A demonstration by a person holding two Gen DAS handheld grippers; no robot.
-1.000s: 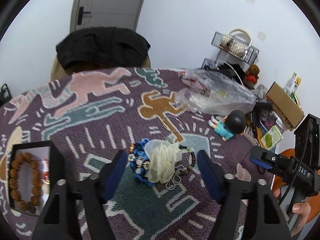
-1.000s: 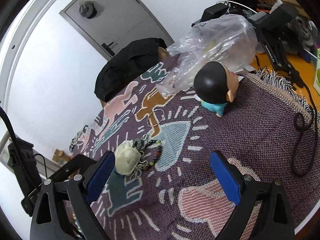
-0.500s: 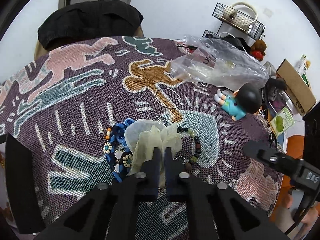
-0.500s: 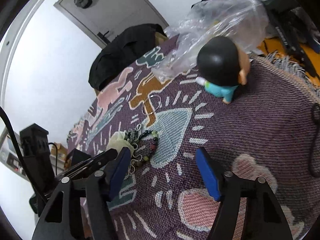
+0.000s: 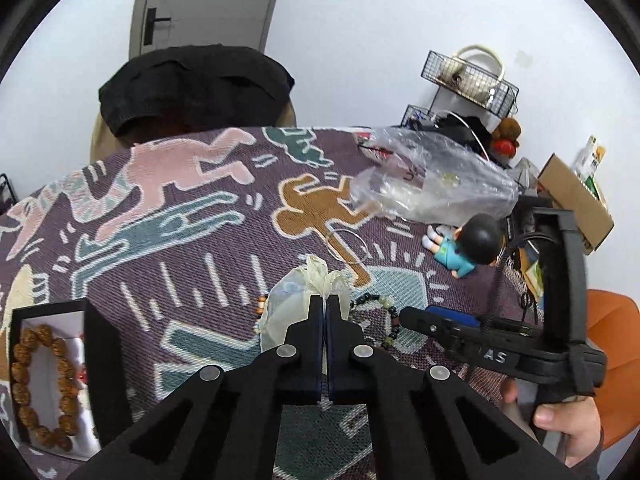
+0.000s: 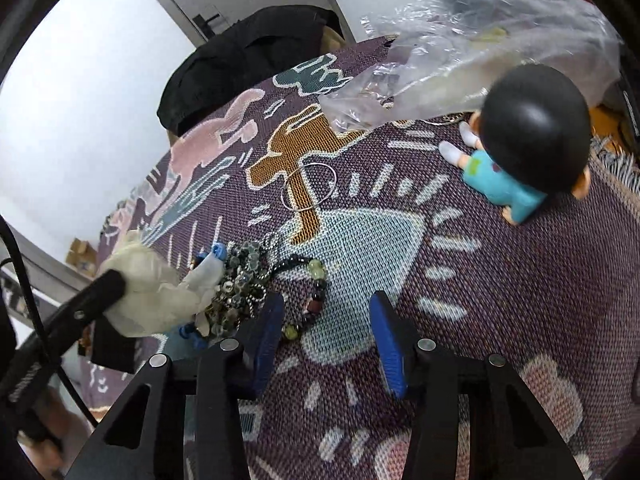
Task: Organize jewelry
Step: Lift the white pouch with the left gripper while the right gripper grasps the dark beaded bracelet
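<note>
My left gripper [image 5: 325,303] is shut on a pale yellowish pouch [image 5: 298,300] and holds it up over the jewelry pile; the pouch also shows in the right wrist view [image 6: 148,288]. My right gripper [image 6: 326,320] is open, low over the patterned cloth, with a dark beaded bracelet [image 6: 310,298] between its fingers. Grey beads and chains [image 6: 240,276] and blue pieces [image 6: 216,250] lie tangled beside the pouch. A thin silver hoop [image 6: 310,186] lies further back. A black box [image 5: 52,376] at left holds a brown bead bracelet [image 5: 38,384].
A crumpled clear plastic bag [image 5: 432,184] lies at the back right of the table. A black-haired toy figure in blue [image 6: 524,144] lies near it. A black jacket drapes a chair [image 5: 196,88] behind the table. Wire baskets [image 5: 468,76] and a cardboard box [image 5: 576,204] stand right.
My left gripper closed on the pouch and has lifted it off the pile. My right gripper moved down and forward, narrowing around the dark beaded bracelet.
</note>
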